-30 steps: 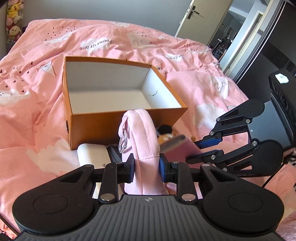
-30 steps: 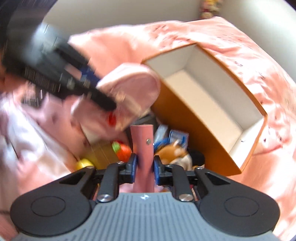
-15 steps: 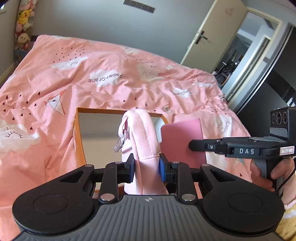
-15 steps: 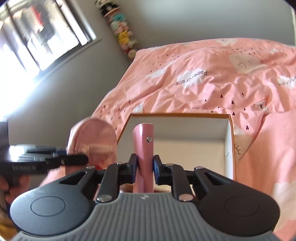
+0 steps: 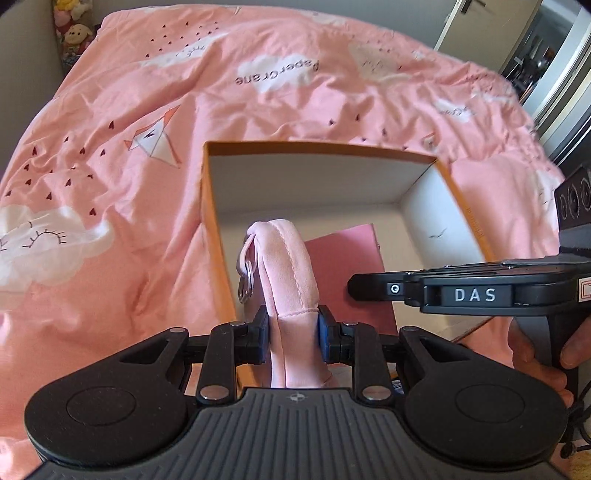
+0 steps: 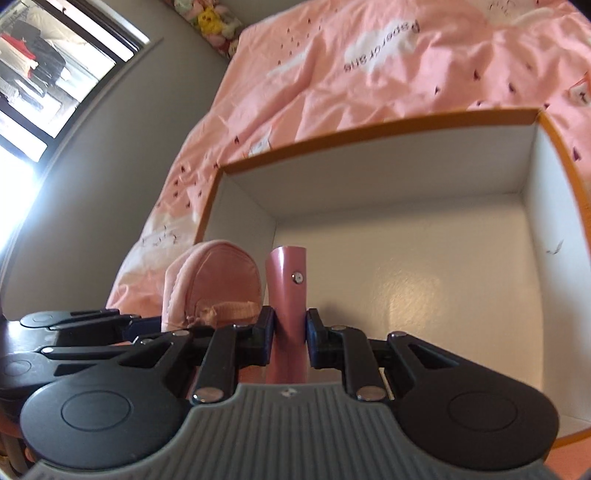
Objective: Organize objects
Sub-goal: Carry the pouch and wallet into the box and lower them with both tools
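An open orange box (image 5: 212, 206) with a white inside lies on the pink bed; it also shows in the right wrist view (image 6: 369, 129). My left gripper (image 5: 292, 326) is shut on a soft pink pouch (image 5: 288, 269) with a metal ring, held over the box's near left corner. My right gripper (image 6: 289, 332) is shut on a flat pink case (image 6: 286, 284) with a metal snap, held low inside the box. In the left wrist view the case (image 5: 351, 269) sits right of the pouch. The pouch (image 6: 212, 280) shows left of the case.
A pink bedcover (image 5: 147, 110) with cloud prints surrounds the box. Plush toys (image 5: 75, 35) sit at the far left corner. A door and dark furniture (image 5: 576, 199) stand at the right. A window (image 6: 44, 74) is on the left wall.
Both grippers have moved forward and down over the box. The pouch and the pink case now sit lower, within the box opening. Both stay shut on their loads.
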A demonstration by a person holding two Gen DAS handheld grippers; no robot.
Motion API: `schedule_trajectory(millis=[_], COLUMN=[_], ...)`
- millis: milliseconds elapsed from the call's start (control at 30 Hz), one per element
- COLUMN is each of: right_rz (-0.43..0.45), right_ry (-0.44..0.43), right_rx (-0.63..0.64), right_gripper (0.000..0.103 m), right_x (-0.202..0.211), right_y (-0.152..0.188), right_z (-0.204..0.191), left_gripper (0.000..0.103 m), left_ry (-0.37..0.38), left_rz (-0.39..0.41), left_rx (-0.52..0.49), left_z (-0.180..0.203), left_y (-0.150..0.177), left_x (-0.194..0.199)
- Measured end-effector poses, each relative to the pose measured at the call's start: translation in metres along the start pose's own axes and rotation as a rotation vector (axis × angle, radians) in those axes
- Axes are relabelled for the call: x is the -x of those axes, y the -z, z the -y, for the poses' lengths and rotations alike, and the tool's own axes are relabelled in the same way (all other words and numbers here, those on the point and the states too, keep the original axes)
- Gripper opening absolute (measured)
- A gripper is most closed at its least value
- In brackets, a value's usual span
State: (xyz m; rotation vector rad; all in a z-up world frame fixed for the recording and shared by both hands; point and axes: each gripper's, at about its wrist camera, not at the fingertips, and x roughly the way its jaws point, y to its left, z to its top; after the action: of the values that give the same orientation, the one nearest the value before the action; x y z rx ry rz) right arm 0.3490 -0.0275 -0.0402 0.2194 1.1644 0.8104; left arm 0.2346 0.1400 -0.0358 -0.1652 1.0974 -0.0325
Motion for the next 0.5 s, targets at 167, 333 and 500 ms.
schedule_trajectory(millis=[167,333,500], right_rz=[-0.052,-0.092,-0.099], right_ry=[0.035,0.062,0.084], right_rx=[-0.022,-0.036,-0.037], right_gripper=[0.019,0.019,0.019], right_x=[-0.029,-0.047,-0.05], right_y=[-0.001,0.003,0.005], right_z=[-0.005,-0.007,-0.011], left_gripper=[0.03,0.041,0.047], left_ry=[-0.026,-0.071,-0.076], left_rz=[-0.041,-0.061,-0.04], left_rx=[-0.012,-0.084,-0.126], left_z=[0.0,0.01,0.015], left_y=[0.001,-0.001,0.002], left_x=[-0.009,-0.014,-0.013])
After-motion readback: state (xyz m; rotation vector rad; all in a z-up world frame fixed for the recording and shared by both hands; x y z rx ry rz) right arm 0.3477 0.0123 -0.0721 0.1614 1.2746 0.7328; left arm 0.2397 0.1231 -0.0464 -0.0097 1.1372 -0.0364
